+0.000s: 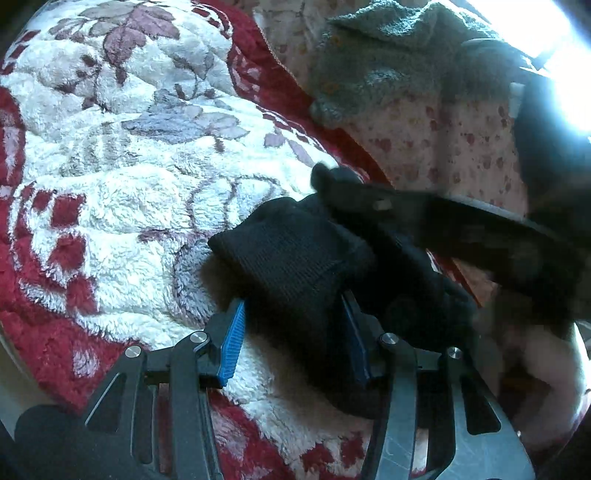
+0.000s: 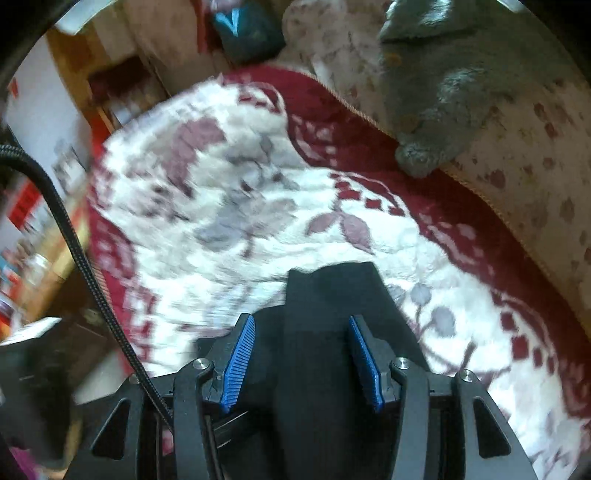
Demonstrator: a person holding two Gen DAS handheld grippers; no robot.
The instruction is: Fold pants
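A home, most likely a bedroom or living room. A fluffy red-and-white blanket (image 2: 258, 206) with a flower pattern covers a soft surface, beside a cream sheet (image 2: 532, 155) printed with small flowers and a grey fleece throw (image 2: 454, 74). Wooden furniture (image 2: 74, 66) and blurred household clutter stand at the left.

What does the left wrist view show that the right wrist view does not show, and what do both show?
Only the left wrist view shows the blurred right gripper reaching across and bright window light. Only the right wrist view shows cluttered shelves, a braided cable and a teal bag. Both show the black pants between open blue pads, the red and white floral blanket and a grey towel.
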